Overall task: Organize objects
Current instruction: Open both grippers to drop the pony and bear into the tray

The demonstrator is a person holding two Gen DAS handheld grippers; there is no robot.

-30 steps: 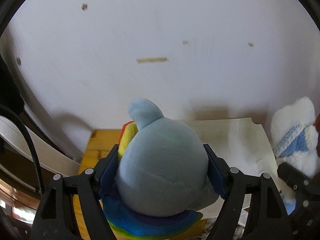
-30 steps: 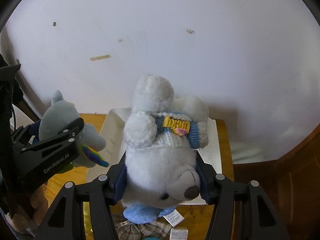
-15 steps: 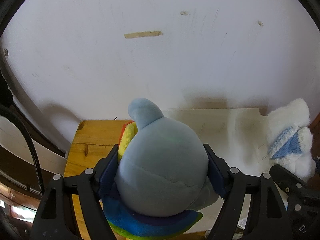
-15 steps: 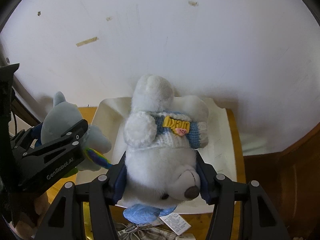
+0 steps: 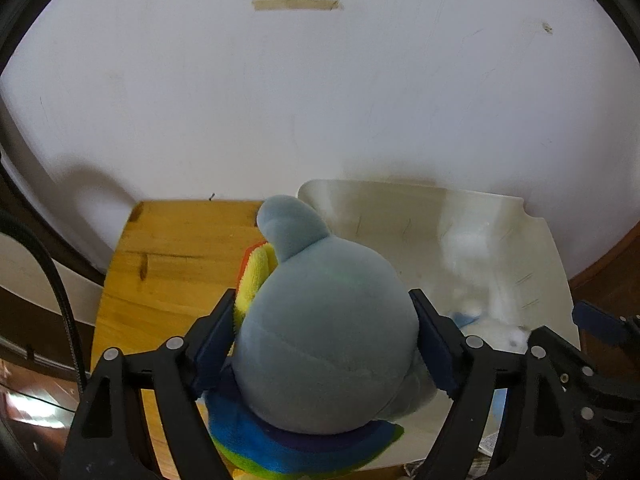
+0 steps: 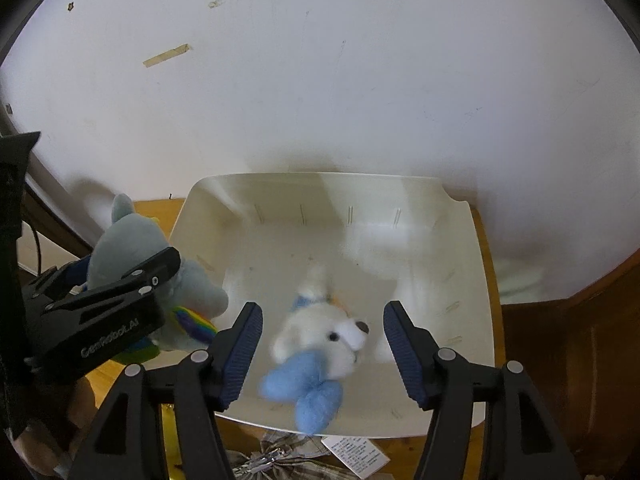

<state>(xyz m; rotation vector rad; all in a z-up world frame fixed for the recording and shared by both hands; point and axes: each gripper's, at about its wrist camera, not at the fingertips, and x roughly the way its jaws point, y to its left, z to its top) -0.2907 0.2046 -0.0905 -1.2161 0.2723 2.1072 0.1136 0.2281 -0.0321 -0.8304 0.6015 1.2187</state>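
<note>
Left tool (image 5: 322, 344): pinching the grey-blue plush (image 5: 324, 336) by its round body, above the near left edge of the bin.
Right tool (image 6: 322, 344): spread wide, nothing between its pads (image 6: 402, 340).
White bear plush (image 6: 328, 336): blurred, inside the white bin, between the spread pads and apart from both.
White bin (image 6: 468, 280): one, on the wooden surface (image 5: 176, 256) against the wall; holds one plush.
Plush toys: two.

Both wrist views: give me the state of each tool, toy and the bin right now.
Left tool: shut on the blue plush.
Blue plush: held, outside the bin.
Right tool: open, empty.
White bear: blurred, released over the bin.
White bin: upright, open-topped.
</note>
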